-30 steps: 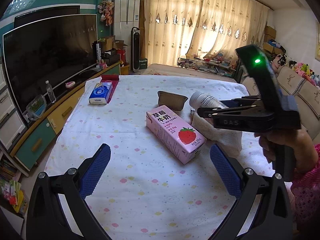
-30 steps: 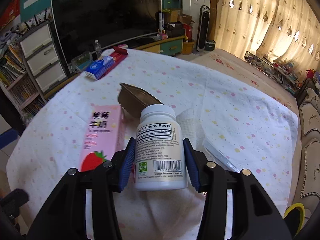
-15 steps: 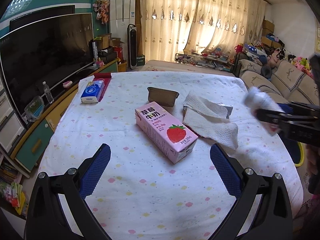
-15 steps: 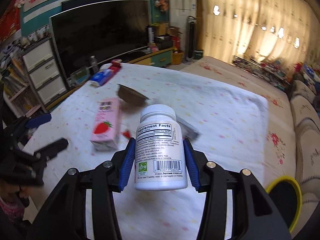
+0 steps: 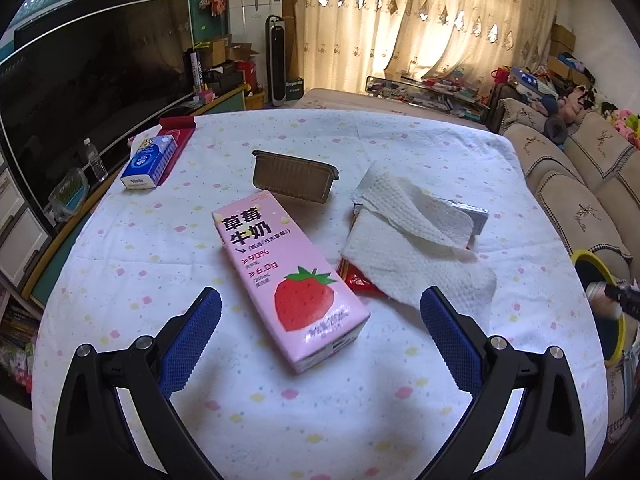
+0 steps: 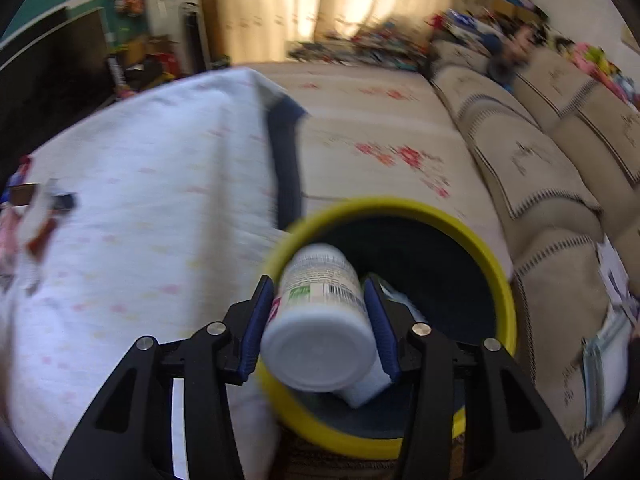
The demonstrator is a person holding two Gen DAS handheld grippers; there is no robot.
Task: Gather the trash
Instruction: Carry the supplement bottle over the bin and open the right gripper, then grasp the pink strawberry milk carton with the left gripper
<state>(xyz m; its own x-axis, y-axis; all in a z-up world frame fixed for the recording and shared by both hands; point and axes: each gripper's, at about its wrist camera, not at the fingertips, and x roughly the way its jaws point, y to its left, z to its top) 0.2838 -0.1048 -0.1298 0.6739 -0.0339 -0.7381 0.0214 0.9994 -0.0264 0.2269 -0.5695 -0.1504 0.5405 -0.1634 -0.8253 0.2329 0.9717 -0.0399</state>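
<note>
My right gripper (image 6: pixel 320 312) is shut on a white supplement bottle (image 6: pixel 320 320), tipped cap-down over the yellow-rimmed bin (image 6: pixel 496 276) beside the table. The bin (image 5: pixel 614 344) and the bottle (image 5: pixel 600 298) show at the right edge of the left wrist view. My left gripper (image 5: pixel 320 328) is open and empty above the table, just short of a pink strawberry milk carton (image 5: pixel 280 272). A white paper towel (image 5: pixel 408 248) lies over a red wrapper (image 5: pixel 356 278) and a silver packet (image 5: pixel 476 216). A brown plastic tray (image 5: pixel 294 178) stands behind the carton.
A blue tissue pack (image 5: pixel 148 158) lies on a red cloth (image 5: pixel 178 136) at the table's far left. A beige sofa (image 6: pixel 540 168) stands right of the bin. A TV (image 5: pixel 80 92) and cabinet line the left side.
My right gripper has swung with the bottle from above the table to the right, over the bin, and tipped it downward. My left gripper has stayed open and edged closer to the carton.
</note>
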